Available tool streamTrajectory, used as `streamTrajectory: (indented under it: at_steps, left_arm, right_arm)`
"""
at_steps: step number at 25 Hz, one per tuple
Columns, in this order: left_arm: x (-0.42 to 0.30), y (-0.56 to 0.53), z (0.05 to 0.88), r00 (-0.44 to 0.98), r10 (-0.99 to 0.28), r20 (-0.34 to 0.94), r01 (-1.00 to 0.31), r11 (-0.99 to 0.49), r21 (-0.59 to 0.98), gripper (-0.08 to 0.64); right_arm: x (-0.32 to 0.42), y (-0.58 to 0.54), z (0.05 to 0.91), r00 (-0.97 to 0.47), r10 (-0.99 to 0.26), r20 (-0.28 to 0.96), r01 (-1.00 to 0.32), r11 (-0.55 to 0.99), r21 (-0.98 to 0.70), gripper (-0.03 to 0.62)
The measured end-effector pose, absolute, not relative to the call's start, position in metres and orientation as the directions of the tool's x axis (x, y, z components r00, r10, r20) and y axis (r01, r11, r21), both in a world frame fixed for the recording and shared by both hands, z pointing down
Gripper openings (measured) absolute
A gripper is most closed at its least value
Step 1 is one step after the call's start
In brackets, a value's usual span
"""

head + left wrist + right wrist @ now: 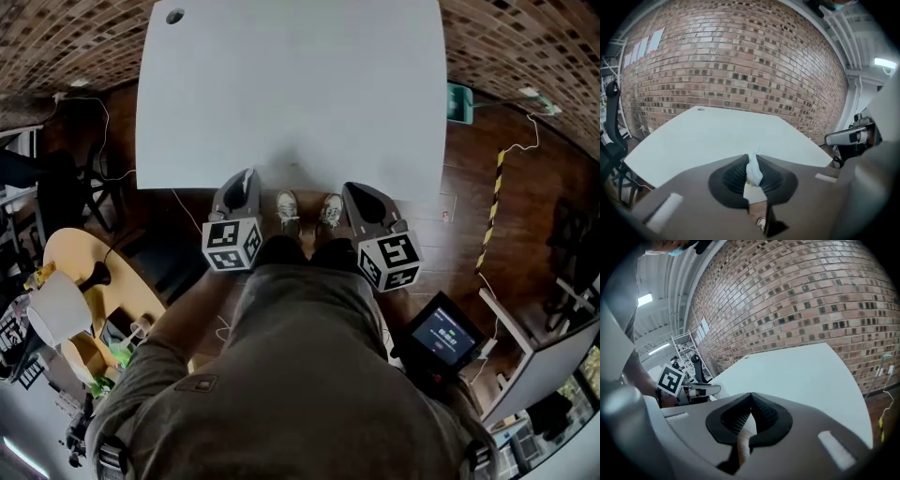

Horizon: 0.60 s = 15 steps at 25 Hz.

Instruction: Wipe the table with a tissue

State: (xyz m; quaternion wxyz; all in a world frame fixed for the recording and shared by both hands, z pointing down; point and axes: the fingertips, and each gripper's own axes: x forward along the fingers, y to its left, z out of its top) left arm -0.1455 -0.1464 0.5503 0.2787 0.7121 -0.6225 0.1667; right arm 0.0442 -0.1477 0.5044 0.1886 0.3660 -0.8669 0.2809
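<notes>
head view, white table (291,84) by brick wall (525,37), left hand-held gripper (247,175) clamped on tissue (753,171), right hand-held gripper (355,188) closed, empty

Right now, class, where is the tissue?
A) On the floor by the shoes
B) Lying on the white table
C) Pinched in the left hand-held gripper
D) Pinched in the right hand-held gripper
C: the left gripper view shows the white tissue clamped between the jaws of the left hand-held gripper, while the right hand-held gripper is shut on nothing.
</notes>
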Motion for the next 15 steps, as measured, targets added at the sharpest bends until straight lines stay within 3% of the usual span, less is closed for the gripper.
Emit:
streamTrajectory:
  at_steps: [15]
  left_arm:
    - [-0.124,-0.158,0.597,0.211,-0.725,0.656,-0.977,-0.173,0.123,0.028]
  right_arm:
    - [0.062,-0.154,0.539,-0.626,-0.528,0.574,-0.777,0.484,-0.403,0.012]
